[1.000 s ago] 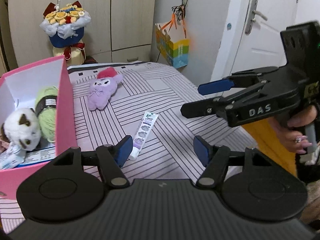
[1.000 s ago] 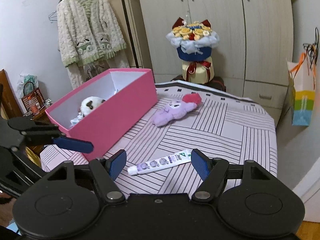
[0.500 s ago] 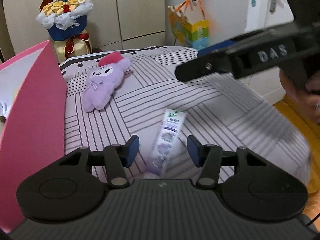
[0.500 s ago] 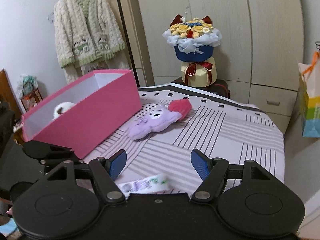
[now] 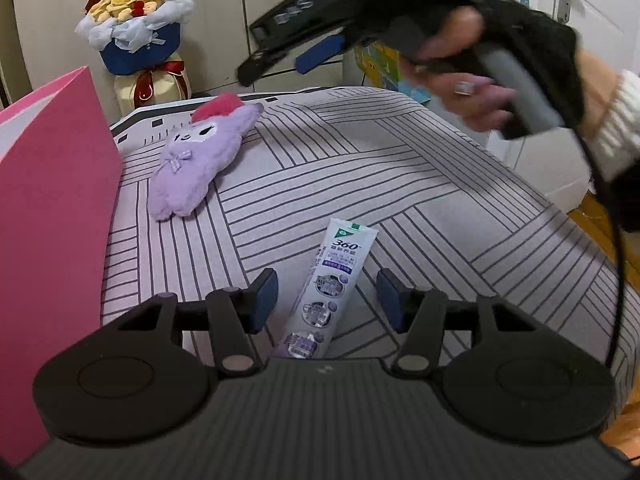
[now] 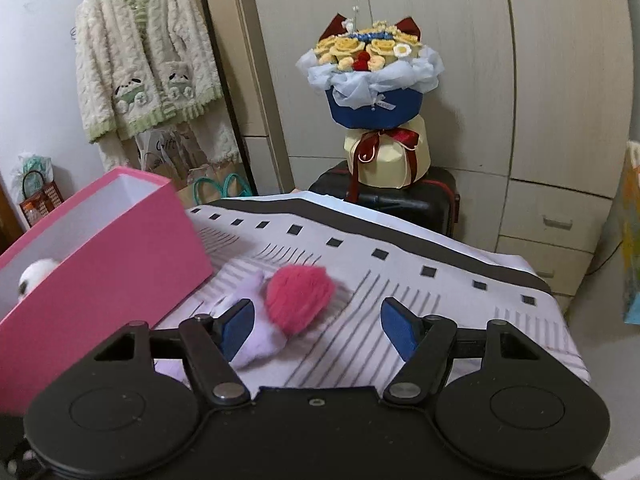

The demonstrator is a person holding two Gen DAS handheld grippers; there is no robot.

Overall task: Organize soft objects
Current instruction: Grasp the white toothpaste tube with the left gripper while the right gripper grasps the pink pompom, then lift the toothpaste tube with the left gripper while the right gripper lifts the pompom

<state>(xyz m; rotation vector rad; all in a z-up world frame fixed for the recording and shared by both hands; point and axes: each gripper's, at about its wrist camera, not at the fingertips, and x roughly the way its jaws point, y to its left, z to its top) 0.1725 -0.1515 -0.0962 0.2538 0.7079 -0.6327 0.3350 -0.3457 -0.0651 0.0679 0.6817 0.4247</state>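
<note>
The right gripper [image 5: 298,58] and the hand [image 5: 476,96] holding it were motion-blurred. The toothpaste tube [image 5: 328,292] had its near end hidden behind the left gripper's body. The pink box [image 6: 100,276] ran off the left edge, and its white plush [image 6: 34,276] (mostly concealed) showed only above the wall. The purple plush [image 6: 256,332] was largely covered by a gripper finger.

You have two grippers, left [image 5: 326,294] and right [image 6: 318,326]. On the bed sit one purple plush toy [image 5: 196,160], one toothpaste tube [image 5: 330,280] and one pink box [image 6: 108,256]. Behind them stand one flower bouquet [image 6: 374,100] and one hanging cardigan [image 6: 146,60].
</note>
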